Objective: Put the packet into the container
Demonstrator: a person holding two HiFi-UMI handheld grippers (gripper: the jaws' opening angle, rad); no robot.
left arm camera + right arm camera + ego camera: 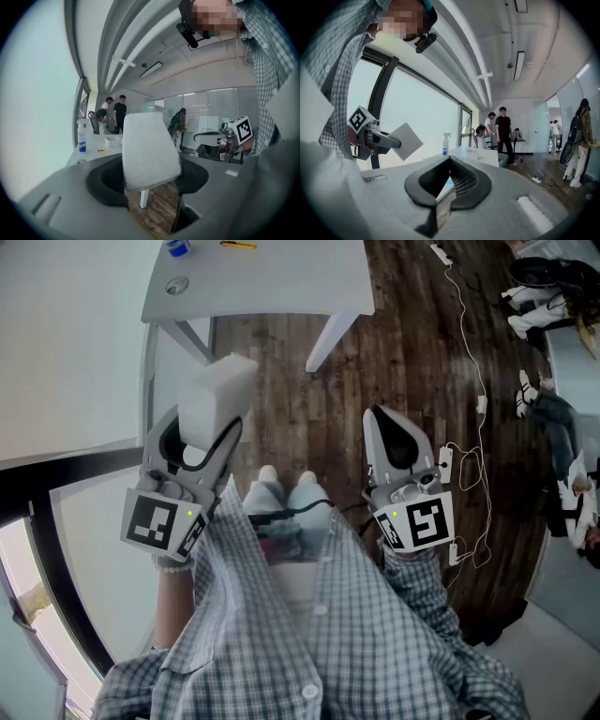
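My left gripper (208, 432) grips the white packet (217, 390). My right gripper (384, 423) is closed and empty. The packet is not yet in any container.

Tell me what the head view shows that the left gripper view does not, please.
Only the head view: the person's shoes and a white cable on the wooden floor. Only the left gripper view: the ceiling lamp. Both: the white packet gripped in the left gripper's jaws, the right gripper and the grey table.
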